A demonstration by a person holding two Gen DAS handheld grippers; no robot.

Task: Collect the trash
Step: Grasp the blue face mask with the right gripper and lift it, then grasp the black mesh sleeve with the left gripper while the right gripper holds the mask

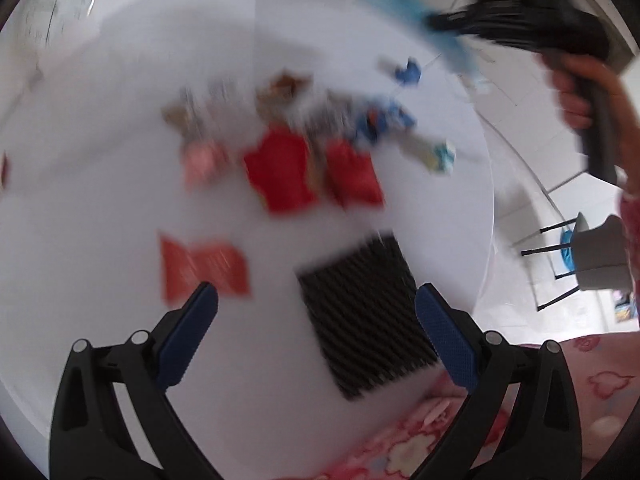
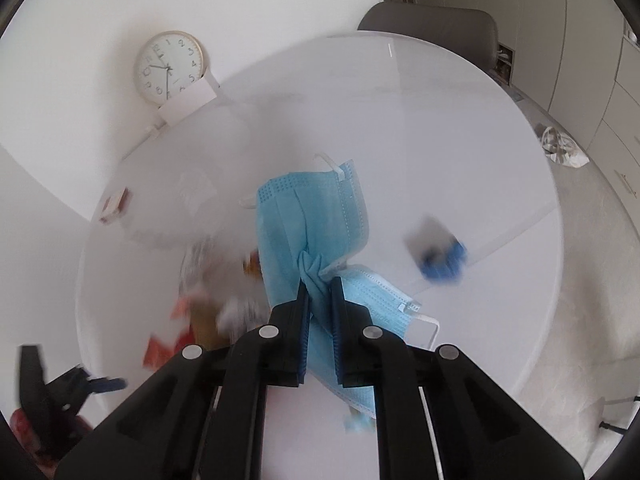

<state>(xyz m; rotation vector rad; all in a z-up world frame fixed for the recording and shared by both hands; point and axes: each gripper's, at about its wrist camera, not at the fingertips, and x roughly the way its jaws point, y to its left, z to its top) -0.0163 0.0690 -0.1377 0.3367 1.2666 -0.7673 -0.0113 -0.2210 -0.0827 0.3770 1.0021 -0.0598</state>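
My right gripper [image 2: 320, 286] is shut on a light blue face mask [image 2: 312, 216] and holds it above the round white table [image 2: 460, 140]; the mask hangs from both sides of the jaws. In the left wrist view the mask [image 1: 404, 8] and the right gripper [image 1: 500, 16] show at the upper right, over the table's far edge. My left gripper [image 1: 316, 304] is open and empty above the table [image 1: 100, 200]. Blurred trash lies ahead of it: red wrappers [image 1: 280, 172], an orange-red packet [image 1: 200, 268], a blue wrapper [image 1: 408, 72] and a black ribbed square [image 1: 360, 320].
A wall clock [image 2: 168, 66] and a white box [image 2: 188, 100] are at the table's far left. A grey chair [image 2: 432, 24] stands behind the table. A blue-and-grey wrapper [image 2: 440, 252] lies at right. A crumpled bag [image 2: 560, 148] is on the floor. Cabinets line the right wall.
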